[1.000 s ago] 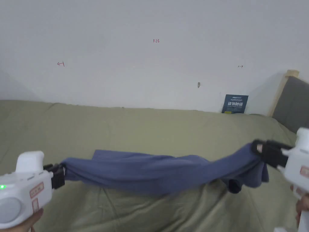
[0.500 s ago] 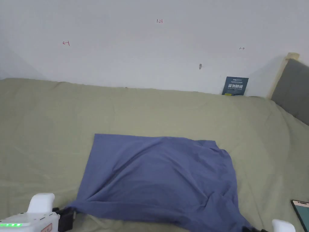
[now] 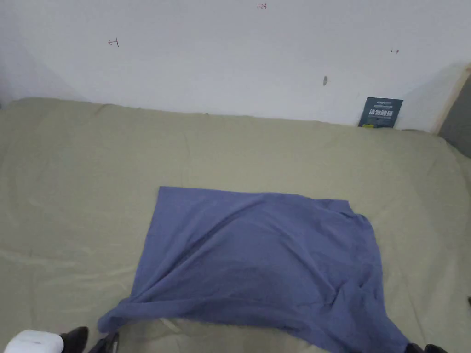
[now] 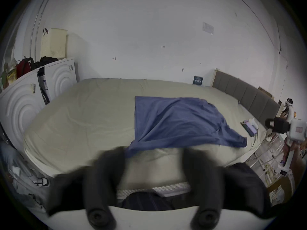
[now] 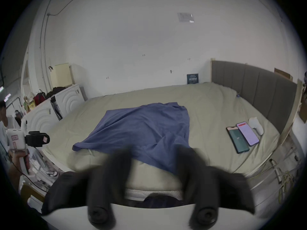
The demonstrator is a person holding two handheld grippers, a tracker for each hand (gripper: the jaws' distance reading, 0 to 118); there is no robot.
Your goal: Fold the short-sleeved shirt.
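Observation:
The blue short-sleeved shirt (image 3: 257, 257) lies spread on the olive bed (image 3: 276, 151), rumpled, with its near edge lifted in folds. In the left gripper view the shirt (image 4: 179, 122) has its near left corner just beyond my left gripper (image 4: 153, 152), whose jaws stand wide apart around bare sheet. My right gripper (image 5: 156, 150) is open too, and the shirt's (image 5: 144, 127) near right corner drapes behind its right jaw. In the head view the left gripper (image 3: 95, 338) and the right gripper (image 3: 425, 348) peek in at the bottom edge.
Two phones (image 5: 242, 136) and a white object (image 5: 256, 125) lie on the bed's right side near the grey headboard (image 5: 249, 84). A white cabinet (image 4: 25, 97) stands left of the bed. A dark card (image 3: 380, 111) leans on the wall.
A second ago both grippers held the shirt stretched in the air. It was then laid out flat on the bed, and both grippers have let go and drawn back to the near edge.

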